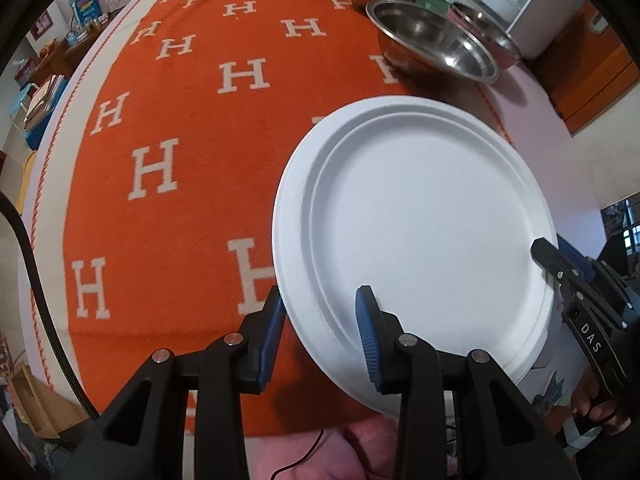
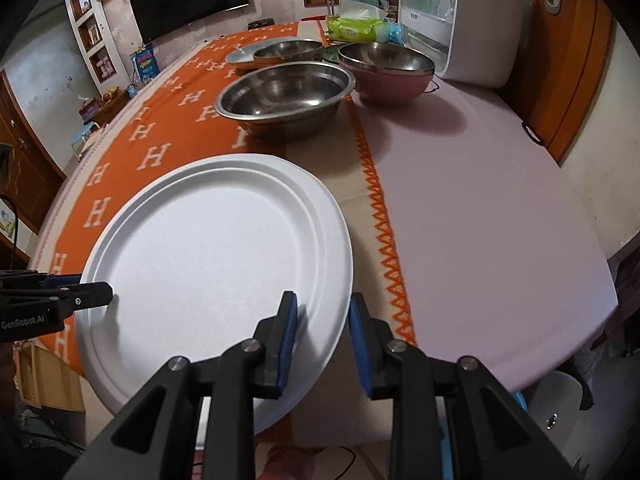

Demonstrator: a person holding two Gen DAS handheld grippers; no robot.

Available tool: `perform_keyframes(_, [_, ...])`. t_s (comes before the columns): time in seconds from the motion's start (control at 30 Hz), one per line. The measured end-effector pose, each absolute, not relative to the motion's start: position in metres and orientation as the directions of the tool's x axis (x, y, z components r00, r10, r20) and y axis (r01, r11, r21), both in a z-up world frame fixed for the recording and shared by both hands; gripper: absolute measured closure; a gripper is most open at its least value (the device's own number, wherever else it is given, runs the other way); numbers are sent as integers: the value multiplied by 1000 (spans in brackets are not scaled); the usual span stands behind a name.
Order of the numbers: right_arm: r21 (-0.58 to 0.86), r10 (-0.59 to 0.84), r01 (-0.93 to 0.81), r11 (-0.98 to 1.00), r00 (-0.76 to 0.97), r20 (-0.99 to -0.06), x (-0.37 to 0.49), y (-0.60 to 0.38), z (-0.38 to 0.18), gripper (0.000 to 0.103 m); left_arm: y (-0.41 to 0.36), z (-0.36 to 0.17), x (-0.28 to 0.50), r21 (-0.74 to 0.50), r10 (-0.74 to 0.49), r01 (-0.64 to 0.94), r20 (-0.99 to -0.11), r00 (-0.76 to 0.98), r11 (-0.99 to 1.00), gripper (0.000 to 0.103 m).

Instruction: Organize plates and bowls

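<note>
White and round, the moulded paper plate (image 1: 416, 232) hangs above the near end of the table, carried by both grippers at once. On its left edge the left gripper (image 1: 320, 336) straddles the rim, one blue pad under the lip and the other on the upper face, jaws part-way apart; I cannot tell whether the pads actually pinch it. On the opposite edge the right gripper (image 2: 322, 340) has one pad lying on the rim and the other hanging just outside it, so again the grip itself is unclear. The plate faces up, tilted a little, with no long axis to speak of, being circular.

Beneath it lies an orange cloth patterned with white H letters (image 1: 192, 128), and to the right of that a bare pale pink tabletop (image 2: 480, 220). Farther along the table stand a wide stainless steel bowl (image 2: 284, 96), a steel bowl nested in a pink bowl (image 2: 388, 72), a smaller steel bowl (image 2: 288, 50) and a flat grey dish (image 2: 240, 56). Behind them sit a green tissue pack (image 2: 356, 26) and a white countertop appliance (image 2: 460, 16). Nothing stands between the plate and the bowls.
</note>
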State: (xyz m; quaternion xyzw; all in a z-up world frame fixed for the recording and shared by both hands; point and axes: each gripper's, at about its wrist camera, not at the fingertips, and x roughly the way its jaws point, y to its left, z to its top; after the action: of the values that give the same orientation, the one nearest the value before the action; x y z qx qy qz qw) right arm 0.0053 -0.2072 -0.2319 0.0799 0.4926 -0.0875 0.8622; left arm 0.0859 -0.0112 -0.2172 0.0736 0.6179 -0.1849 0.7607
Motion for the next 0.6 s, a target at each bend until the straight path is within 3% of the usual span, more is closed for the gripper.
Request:
perform_keyframes(0.33, [5,-114,235,972,492,-863,24,-211,-244,72,-22,-229,100,-95,-173,379,-969,177,921,66])
perform_keyframes(0.6, [19,-103,233,972,498,-861,24,-213,-242,50,-29,-230,105,-41,-116,366,-976,186,930,48])
